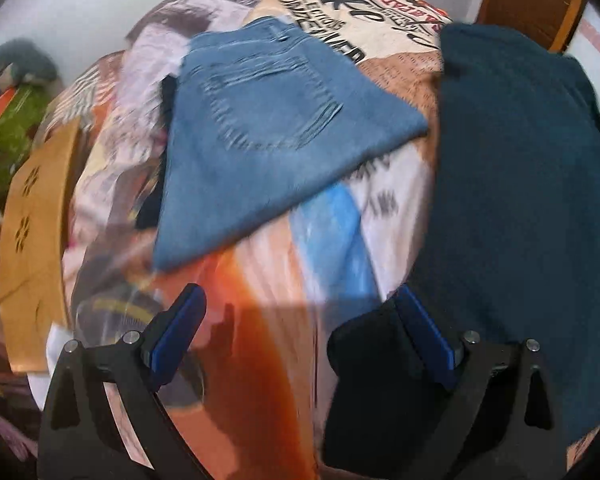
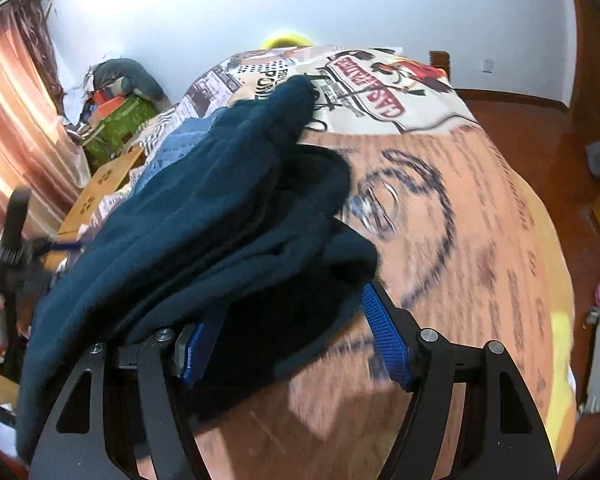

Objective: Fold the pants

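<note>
Dark teal pants (image 1: 516, 184) lie on the printed bedspread (image 1: 284, 320), filling the right side of the left wrist view. My left gripper (image 1: 300, 300) is open; a corner of the dark cloth rests against its right finger (image 1: 424, 336). In the right wrist view the dark teal pants (image 2: 204, 216) lie bunched in folds just ahead. My right gripper (image 2: 292, 316) is open, with the pants' edge lying between its jaws and draped over the left finger (image 2: 204, 340). The left gripper (image 2: 16, 240) shows at the far left of that view.
Folded light blue jeans (image 1: 268, 136) lie on the bed beyond my left gripper. A wooden bed board (image 1: 32, 232) stands at the left edge. Boxes and a grey cushion (image 2: 124, 88) pile against the wall; curtains (image 2: 16, 120) hang left. Wooden floor (image 2: 540, 132) lies right.
</note>
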`<control>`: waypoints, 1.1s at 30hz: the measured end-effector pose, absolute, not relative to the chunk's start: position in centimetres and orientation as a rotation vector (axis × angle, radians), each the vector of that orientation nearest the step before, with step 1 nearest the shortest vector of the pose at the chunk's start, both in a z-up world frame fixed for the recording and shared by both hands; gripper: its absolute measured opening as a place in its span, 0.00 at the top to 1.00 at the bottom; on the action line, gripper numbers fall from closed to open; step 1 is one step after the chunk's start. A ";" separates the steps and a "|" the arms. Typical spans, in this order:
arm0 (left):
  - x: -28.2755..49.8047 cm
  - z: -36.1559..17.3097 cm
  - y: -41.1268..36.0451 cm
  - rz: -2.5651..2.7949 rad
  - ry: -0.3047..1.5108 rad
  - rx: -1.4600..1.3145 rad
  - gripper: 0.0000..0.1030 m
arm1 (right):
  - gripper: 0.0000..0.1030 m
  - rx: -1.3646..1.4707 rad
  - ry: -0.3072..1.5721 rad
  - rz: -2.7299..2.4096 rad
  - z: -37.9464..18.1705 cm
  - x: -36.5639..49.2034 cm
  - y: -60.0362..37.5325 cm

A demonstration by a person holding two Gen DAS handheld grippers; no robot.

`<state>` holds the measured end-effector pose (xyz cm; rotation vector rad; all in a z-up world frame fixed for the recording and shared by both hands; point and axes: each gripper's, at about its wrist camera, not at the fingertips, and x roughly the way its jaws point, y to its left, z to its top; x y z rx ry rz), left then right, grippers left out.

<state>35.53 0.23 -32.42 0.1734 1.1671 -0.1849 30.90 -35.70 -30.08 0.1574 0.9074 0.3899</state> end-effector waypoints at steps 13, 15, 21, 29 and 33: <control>26.1 -30.4 -1.4 -0.133 1.134 0.074 0.05 | 0.34 0.155 0.854 0.308 -25.5 23.1 -38.4; 25.3 -29.9 -1.7 -0.134 1.121 0.062 0.07 | 0.34 0.166 0.836 0.295 -24.6 21.8 -38.9; 23.7 -26.3 -1.8 -0.150 1.042 0.090 0.11 | 0.34 0.150 0.795 0.298 -22.5 18.7 -38.4; 22.0 -20.5 -5.0 -0.306 0.861 0.039 0.27 | 0.47 0.112 0.739 0.428 -22.3 16.1 -33.3; 22.1 -21.7 -7.9 -0.390 0.892 0.050 0.44 | 0.51 0.083 0.742 0.497 -22.8 16.0 -30.4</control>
